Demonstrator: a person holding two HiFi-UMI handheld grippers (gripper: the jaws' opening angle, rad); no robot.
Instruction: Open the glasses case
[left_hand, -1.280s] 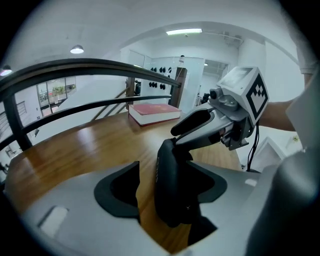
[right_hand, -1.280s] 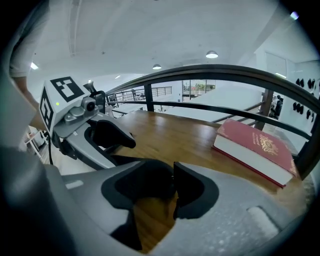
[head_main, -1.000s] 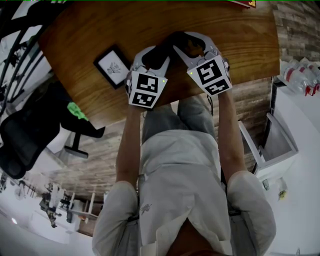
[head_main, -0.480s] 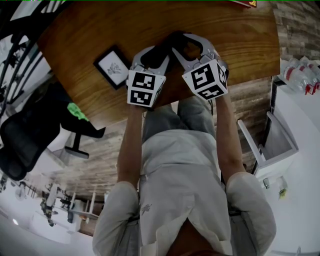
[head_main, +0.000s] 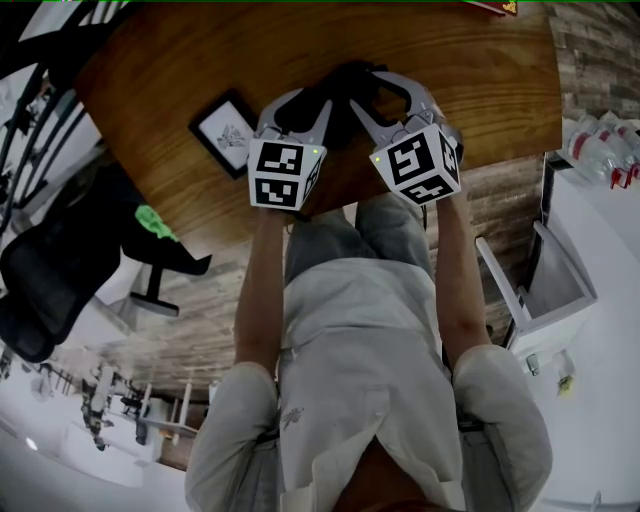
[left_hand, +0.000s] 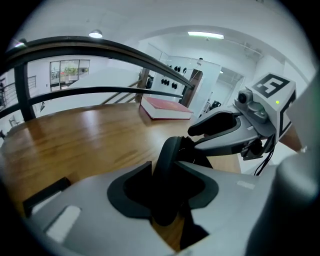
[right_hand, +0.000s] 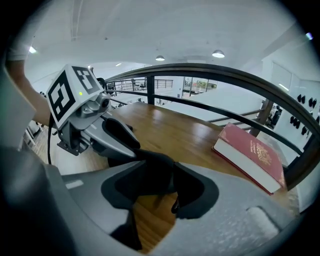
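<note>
The black glasses case (head_main: 342, 92) sits over the wooden table (head_main: 180, 70), held between both grippers. In the left gripper view the case (left_hand: 168, 165) stands on edge between the dark pads. My left gripper (left_hand: 165, 192) has its jaws closing, and the pads touch the case on both sides. My right gripper (right_hand: 156, 189) is shut on the case's other part (right_hand: 152, 172). In the head view the left gripper (head_main: 300, 102) grips from the left and the right gripper (head_main: 376, 92) from the right. Whether the case is parted is hidden by the jaws.
A small framed picture (head_main: 226, 133) lies on the table left of the grippers. A red book (right_hand: 252, 155) lies further along the table, near a dark railing (right_hand: 225, 75). A black office chair (head_main: 60, 260) stands off the table's left side.
The left gripper has rolled and shifted a little to the left, its jaws drawn closer on the case. The right gripper has barely moved, tilting slightly.
</note>
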